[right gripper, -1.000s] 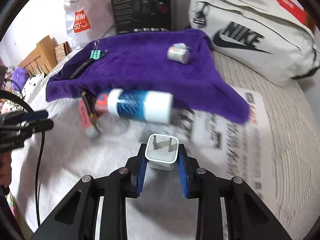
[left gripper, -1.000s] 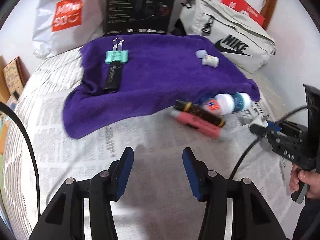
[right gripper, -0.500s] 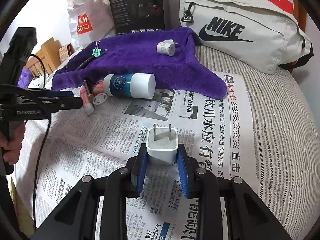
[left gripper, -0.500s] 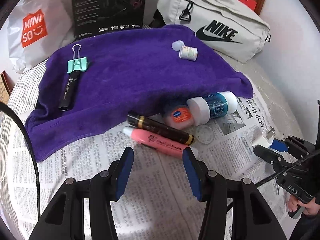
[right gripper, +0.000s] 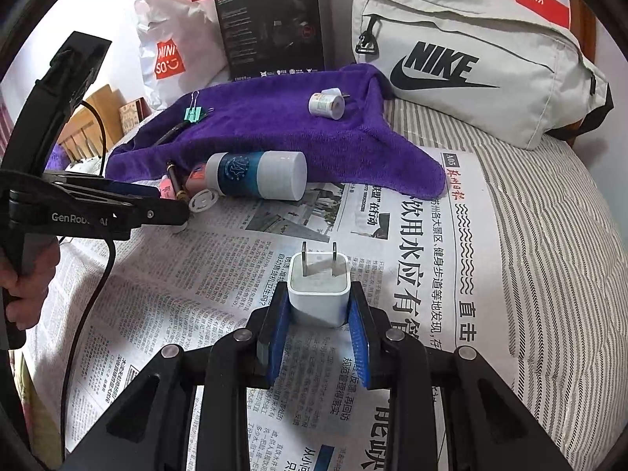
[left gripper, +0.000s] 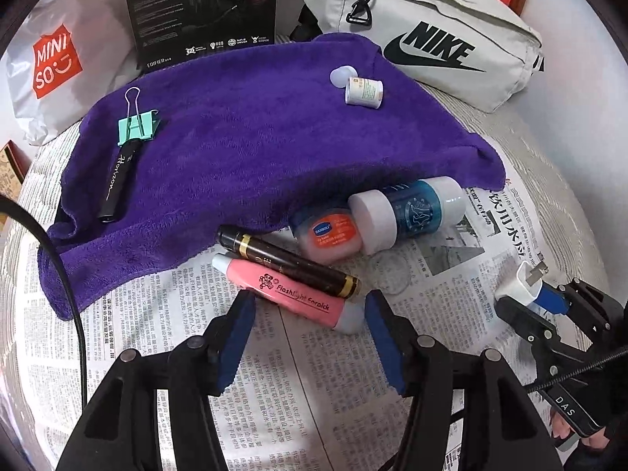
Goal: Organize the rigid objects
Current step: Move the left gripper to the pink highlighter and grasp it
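charger betw right gripper pads, prob. clamped

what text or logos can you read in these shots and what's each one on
"NIKE": grey bag
"MINI SO": white plastic bag
"EDIFIER": black box; "HECATE" along its top in the right wrist view
"Horizon": black pen
"Flashlight" plus a blurred word: pink tube
"GenRobo": left gripper
"DAS": right gripper
Newspaper: large Chinese headlines; fine print too small
Orange tin, small white bottle: too small
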The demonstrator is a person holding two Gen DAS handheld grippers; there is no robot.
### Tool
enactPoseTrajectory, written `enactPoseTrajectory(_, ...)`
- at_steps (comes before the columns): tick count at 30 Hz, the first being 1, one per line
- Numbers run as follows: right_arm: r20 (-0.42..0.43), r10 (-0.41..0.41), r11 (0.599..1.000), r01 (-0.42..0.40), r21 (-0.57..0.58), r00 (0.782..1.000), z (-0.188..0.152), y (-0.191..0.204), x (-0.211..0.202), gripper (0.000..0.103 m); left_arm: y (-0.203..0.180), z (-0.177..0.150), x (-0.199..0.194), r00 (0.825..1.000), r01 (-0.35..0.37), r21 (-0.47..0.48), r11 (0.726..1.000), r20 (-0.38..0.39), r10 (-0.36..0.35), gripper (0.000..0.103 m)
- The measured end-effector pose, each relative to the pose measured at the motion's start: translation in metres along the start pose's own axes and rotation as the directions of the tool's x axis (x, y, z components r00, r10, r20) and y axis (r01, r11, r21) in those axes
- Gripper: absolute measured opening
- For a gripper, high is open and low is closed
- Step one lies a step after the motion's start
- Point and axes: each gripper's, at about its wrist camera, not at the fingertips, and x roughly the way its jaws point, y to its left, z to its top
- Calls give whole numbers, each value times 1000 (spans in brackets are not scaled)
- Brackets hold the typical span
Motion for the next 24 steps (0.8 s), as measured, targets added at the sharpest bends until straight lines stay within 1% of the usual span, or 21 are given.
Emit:
enactPoseTrajectory(2,0,2,1000,-2,1,1000,0,0,0,30,1,-2,1,1000,3,2,1000,-3,-3,56)
enactPoseTrajectory(6,0,1,1000,-1,0,1000,0,0,0,30,14,-13,-3,1000,-30,-13,999,-2,30,56)
enactPoseTrajectory(7,1,0,1000,0,0,1000,-1,0,-1,30,19,-17,-5,1000,-31,-17,999,-3,31,58)
enactPoseTrajectory(13,1,-2,1000,2,-2,1000,-1,0,0,30,30,-25,-11,999,-39,-20,999,-5,39,59)
enactPoseTrajectory(16,0,0,1000,0,-2,1000,-1,0,0,30,26,-25,-8,997,-74,-19,997,-9,74,59)
enactPoseTrajectory(19,0,2,1000,-2,-7,1000,0,1,-1,30,23,-31,-10,994,-110,6,994,-8,110,59)
enactPoseTrajectory(24,0,0,1000,0,-11,1000,0,1,-1,30,42,-43,-20,992,-128,-30,991,-15,128,58)
